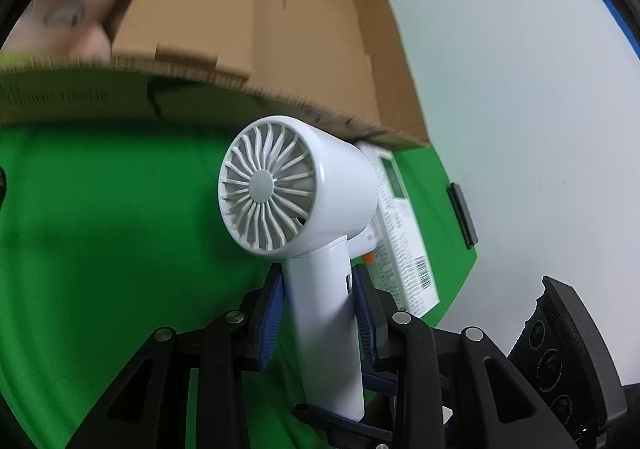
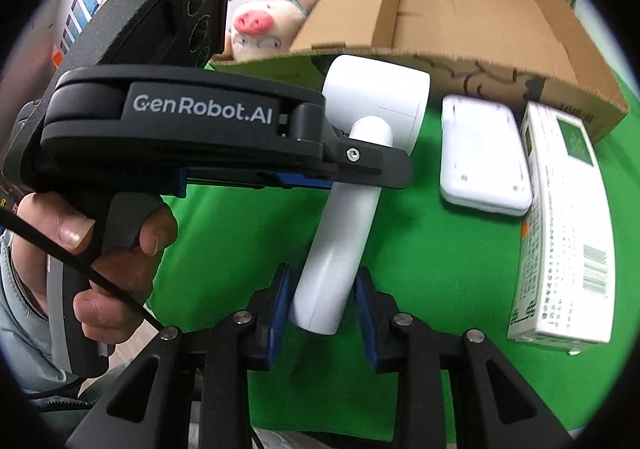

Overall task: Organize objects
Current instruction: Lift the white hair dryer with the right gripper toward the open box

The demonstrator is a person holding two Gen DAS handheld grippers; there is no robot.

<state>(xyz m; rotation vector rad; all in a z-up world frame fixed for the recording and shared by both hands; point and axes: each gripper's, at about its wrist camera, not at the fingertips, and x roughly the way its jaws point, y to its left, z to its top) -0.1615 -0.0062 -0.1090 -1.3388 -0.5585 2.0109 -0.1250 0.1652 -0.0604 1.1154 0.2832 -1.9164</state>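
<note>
Item: white handheld fan point(image 1: 304, 189), round ribbed grille with grey hub, straight smooth handle.
Location: held clear above the green mat point(image 1: 100, 229), just in front of the open cardboard box point(image 1: 320, 29).
Left gripper point(image 1: 319, 303): pinching the handle near the head.
Right gripper point(image 2: 322, 303): pinching the handle's lower end.
Step in hand: likely a handover or joint carry toward the box.
Advice: you should move both hands together; loosen one grip only when the other holds firm, since the handle looks slick.
Nearby: white flat device point(image 2: 484, 161), printed carton point(image 2: 568, 233), plush pig point(image 2: 260, 29).
</note>
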